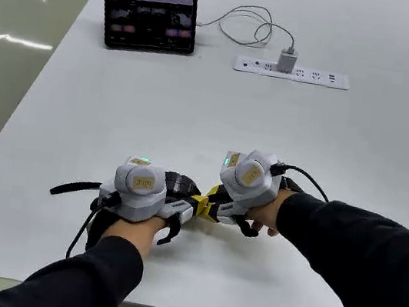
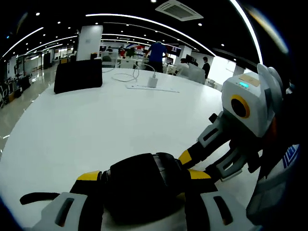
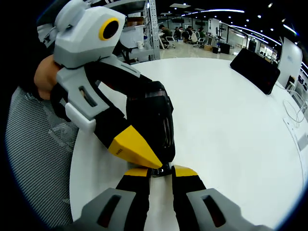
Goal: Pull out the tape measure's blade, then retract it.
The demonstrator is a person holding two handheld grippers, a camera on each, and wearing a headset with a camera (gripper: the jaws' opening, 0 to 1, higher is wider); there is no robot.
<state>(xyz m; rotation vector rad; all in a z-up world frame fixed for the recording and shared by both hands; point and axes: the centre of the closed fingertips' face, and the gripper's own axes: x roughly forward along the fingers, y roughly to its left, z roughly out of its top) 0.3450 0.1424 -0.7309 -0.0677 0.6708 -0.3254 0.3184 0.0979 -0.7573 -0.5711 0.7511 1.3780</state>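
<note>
Left hand-held gripper (image 2: 143, 176) is clamped across the tape measure (image 2: 144, 192), lower centre of the frame, low over the worktop (image 2: 120, 115). Right hand-held gripper (image 3: 161, 172) is pinched on the blade tip (image 3: 164, 169) at the case mouth.

Risk: the small tip could slip from my jaws under the pull, or the case could twist in the left grip.

Case black and rounded; blade barely out.

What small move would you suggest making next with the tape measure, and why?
Probably draw the right gripper steadily away from the left gripper. The left gripper is clamped around the tape measure, the right one looks pinched on the blade tip right at the case, and no blade is out yet.
</note>
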